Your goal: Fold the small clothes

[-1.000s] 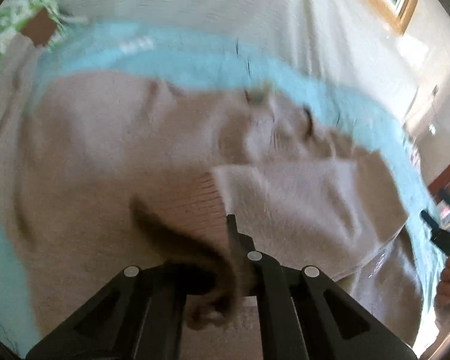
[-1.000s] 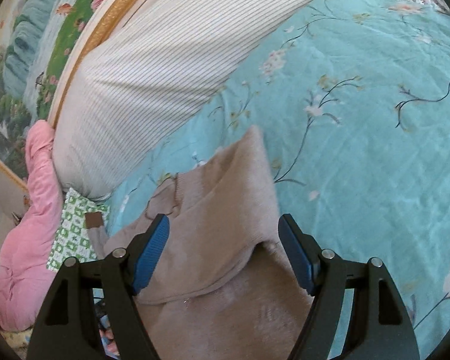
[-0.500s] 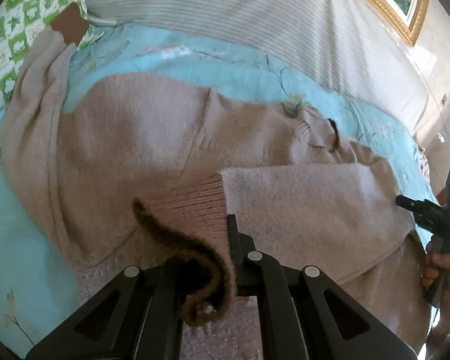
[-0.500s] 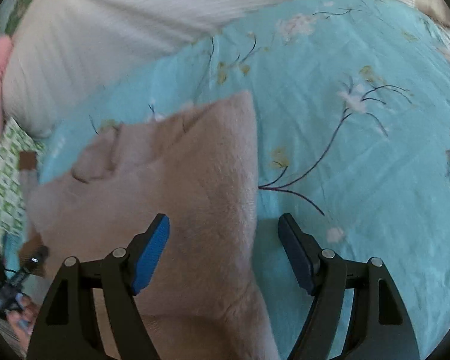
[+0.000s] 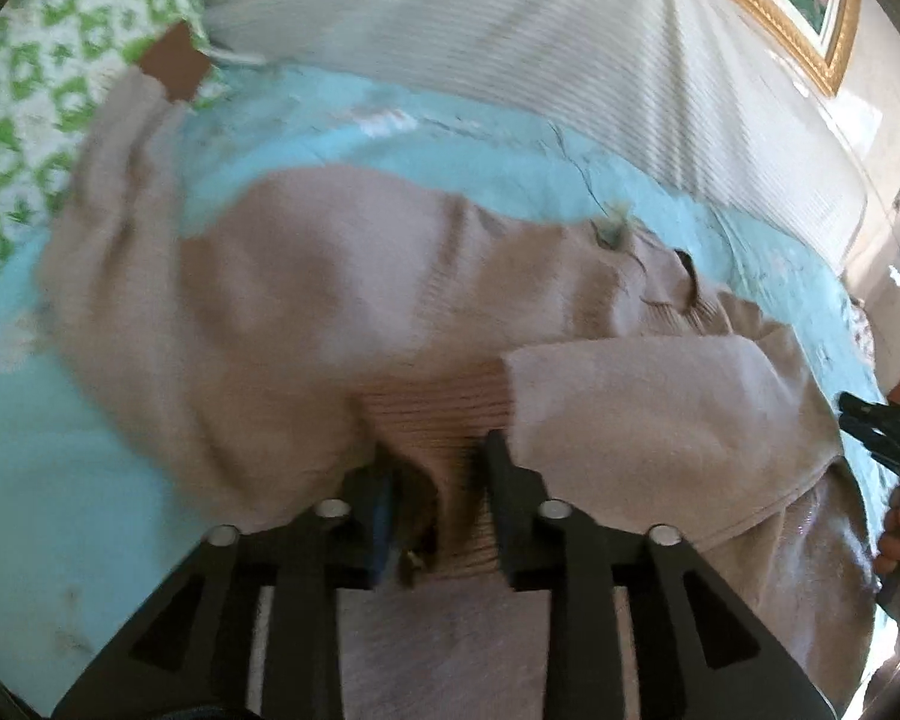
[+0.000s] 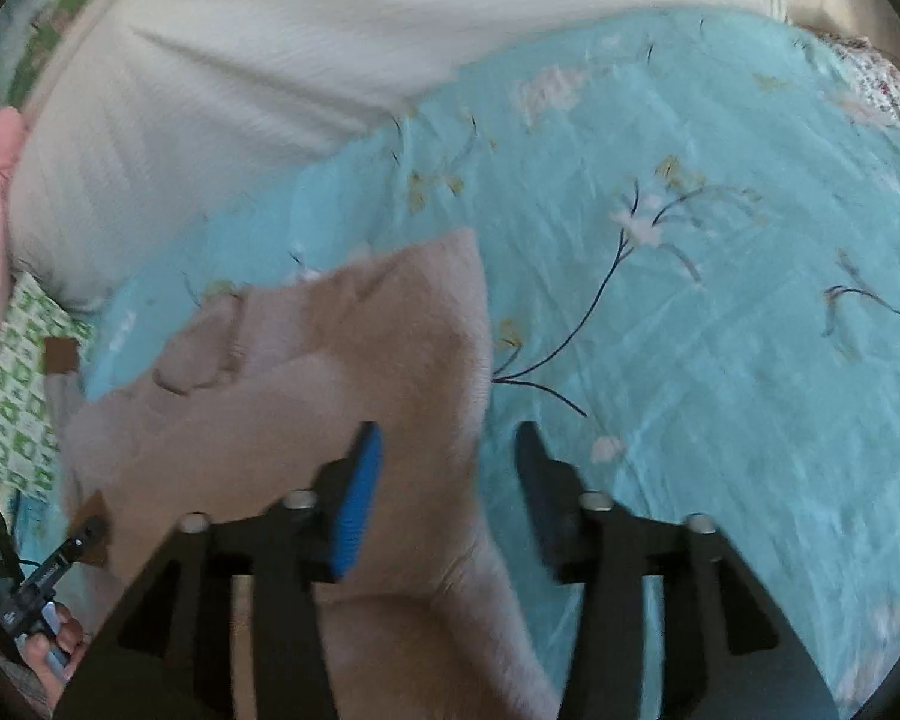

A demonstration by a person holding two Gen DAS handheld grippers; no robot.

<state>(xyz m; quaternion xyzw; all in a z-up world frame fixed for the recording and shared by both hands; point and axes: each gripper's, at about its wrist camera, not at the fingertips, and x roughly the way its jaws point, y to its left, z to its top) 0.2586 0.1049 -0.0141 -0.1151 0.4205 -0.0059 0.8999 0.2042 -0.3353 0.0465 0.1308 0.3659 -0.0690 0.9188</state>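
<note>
Nearby, striped pillow [image 5: 540,42] behind sweater [image 5: 306,300].

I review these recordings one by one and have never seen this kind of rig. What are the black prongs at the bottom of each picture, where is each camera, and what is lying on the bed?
There is no robot here: a person holds a hand-held gripper in each hand, and each carries a wide-angle camera looking along its two black fingers.

In the left camera's view the left gripper has just been opening; a ribbed cuff of the beige sweater sits between its fingers, released.

In the right camera's view the right gripper has just been closing around the sweater's edge, not yet pinching it.

The sweater lies on a turquoise floral bedsheet, with a striped white pillow behind. A sleeve is already folded across the body.
</note>
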